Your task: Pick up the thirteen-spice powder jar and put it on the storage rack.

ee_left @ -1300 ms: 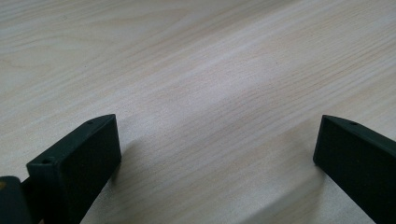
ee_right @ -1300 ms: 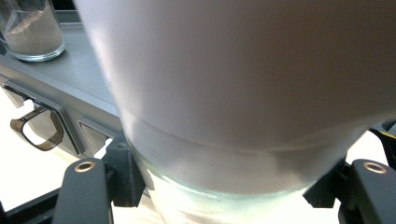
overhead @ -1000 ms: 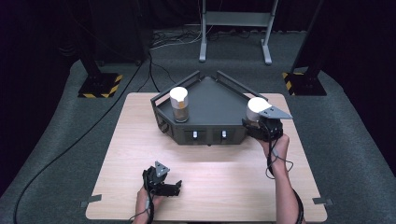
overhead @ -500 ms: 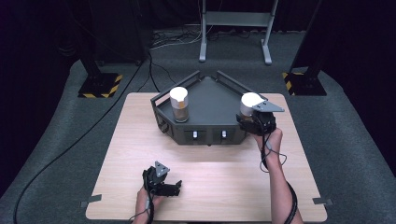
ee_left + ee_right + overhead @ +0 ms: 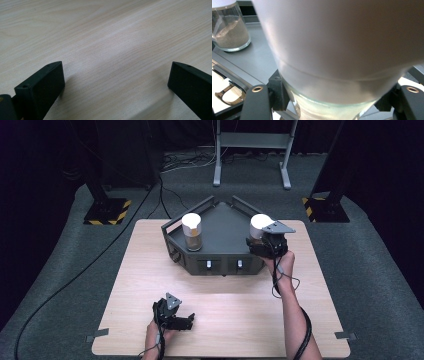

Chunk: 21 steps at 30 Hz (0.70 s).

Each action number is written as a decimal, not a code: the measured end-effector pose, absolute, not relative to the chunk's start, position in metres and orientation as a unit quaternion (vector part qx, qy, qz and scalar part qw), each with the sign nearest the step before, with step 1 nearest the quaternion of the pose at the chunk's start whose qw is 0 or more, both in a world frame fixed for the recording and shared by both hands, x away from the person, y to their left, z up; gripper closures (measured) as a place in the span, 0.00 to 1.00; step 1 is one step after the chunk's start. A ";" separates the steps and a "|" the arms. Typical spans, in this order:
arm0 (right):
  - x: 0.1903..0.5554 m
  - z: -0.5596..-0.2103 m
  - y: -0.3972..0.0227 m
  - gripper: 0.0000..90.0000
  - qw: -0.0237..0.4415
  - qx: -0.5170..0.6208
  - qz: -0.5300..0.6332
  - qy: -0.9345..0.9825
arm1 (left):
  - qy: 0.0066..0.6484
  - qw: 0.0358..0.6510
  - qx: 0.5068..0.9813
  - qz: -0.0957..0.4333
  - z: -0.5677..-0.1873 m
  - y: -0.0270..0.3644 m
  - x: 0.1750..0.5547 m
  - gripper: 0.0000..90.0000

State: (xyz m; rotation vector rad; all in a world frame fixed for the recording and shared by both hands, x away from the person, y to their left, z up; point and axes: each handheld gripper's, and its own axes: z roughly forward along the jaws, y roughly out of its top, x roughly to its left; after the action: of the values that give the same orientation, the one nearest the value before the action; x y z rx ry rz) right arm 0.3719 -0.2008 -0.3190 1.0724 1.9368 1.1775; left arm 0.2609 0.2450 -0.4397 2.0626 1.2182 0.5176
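While one jar (image 5: 191, 231) already stands on the grey tray (image 5: 220, 227), the high view shows the right tongs (image 5: 263, 240) carrying a second jar (image 5: 259, 225) over the tray's right end, not yet set down. Left gripper view: the left tongs (image 5: 116, 82) gape over bare counter (image 5: 105, 37). Right gripper view: the right tongs grasp the white-lidded jar's glass body.

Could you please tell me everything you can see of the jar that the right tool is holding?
The held jar is a clear glass cylinder with a white cap and pale, whitish contents. It stands roughly upright at the right end of the dark grey tray, clamped between the jaws of the right tool; whether its base touches the tray cannot be told. In the right gripper view it is close and blurred.
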 end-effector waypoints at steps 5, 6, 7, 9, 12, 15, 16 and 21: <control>0.376 -0.318 -0.197 0.34 0.310 0.405 0.448 0.735 | 0.468 0.339 0.791 0.199 -0.440 0.245 0.261 0.01; 0.377 -0.318 -0.196 0.34 0.309 0.404 0.448 0.735 | 0.468 0.339 0.792 0.199 -0.440 0.245 0.261 0.01; 0.378 -0.318 -0.195 0.34 0.308 0.404 0.448 0.736 | 0.468 0.339 0.791 0.199 -0.440 0.245 0.261 0.01; 0.380 -0.318 -0.193 0.34 0.307 0.403 0.448 0.737 | 0.468 0.339 0.791 0.199 -0.440 0.245 0.261 0.01; 0.382 -0.318 -0.192 0.34 0.305 0.404 0.449 0.736 | 0.468 0.339 0.791 0.199 -0.440 0.245 0.261 0.01; 0.384 -0.318 -0.190 0.34 0.304 0.404 0.449 0.736 | 0.468 0.339 0.791 0.199 -0.440 0.245 0.261 0.01; 0.385 -0.318 -0.190 0.34 0.304 0.404 0.449 0.737 | 0.468 0.339 0.791 0.199 -0.440 0.245 0.261 0.01; 0.389 -0.319 -0.188 0.34 0.302 0.406 0.448 0.737 | 0.468 0.339 0.791 0.199 -0.440 0.245 0.261 0.01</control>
State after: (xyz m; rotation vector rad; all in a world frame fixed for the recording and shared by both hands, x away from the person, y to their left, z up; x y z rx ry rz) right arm 0.3893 -0.1877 -0.3189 1.0759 1.9551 1.1881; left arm 0.2608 0.2449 -0.4399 2.0609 1.2190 0.5176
